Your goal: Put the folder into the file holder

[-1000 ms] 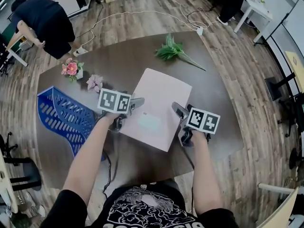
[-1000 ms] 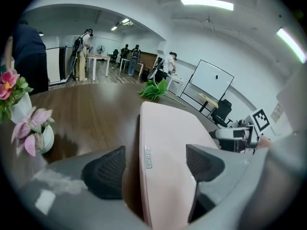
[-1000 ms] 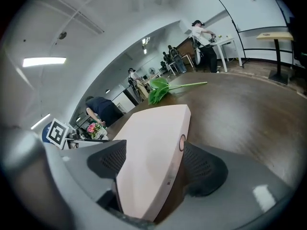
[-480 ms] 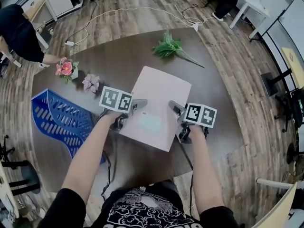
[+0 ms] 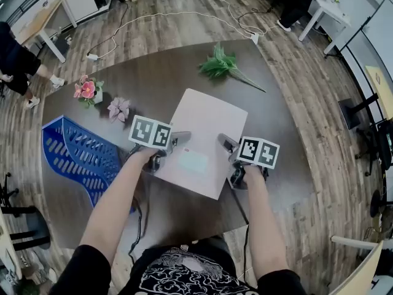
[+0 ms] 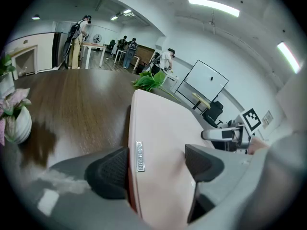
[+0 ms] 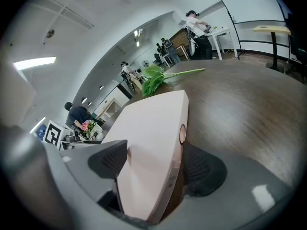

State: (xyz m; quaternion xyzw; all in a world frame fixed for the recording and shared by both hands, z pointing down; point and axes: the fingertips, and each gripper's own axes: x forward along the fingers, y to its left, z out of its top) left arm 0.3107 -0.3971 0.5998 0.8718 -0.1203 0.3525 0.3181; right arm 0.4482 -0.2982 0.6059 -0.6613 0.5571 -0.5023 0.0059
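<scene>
Slightly inward since a second ago, the right gripper [image 5: 225, 142] has its jaws clamped on the pink folder's [image 5: 206, 125] right edge. The left gripper's [image 5: 183, 137] jaws pinch its left edge. The folder sits mid-worktop [image 5: 153, 72], well apart from the blue file holder [image 5: 80, 155].

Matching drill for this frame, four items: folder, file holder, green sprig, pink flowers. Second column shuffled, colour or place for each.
Things:
1. folder
2. file holder
3. green sprig
4. pink flowers

Descriptions:
A. blue, on the left side of the table
B. near the far edge, beyond the folder
C. pale pink, in the middle of the table
D. far left part of the table, behind the file holder

Pairs: 1-C, 2-A, 3-B, 4-D
</scene>
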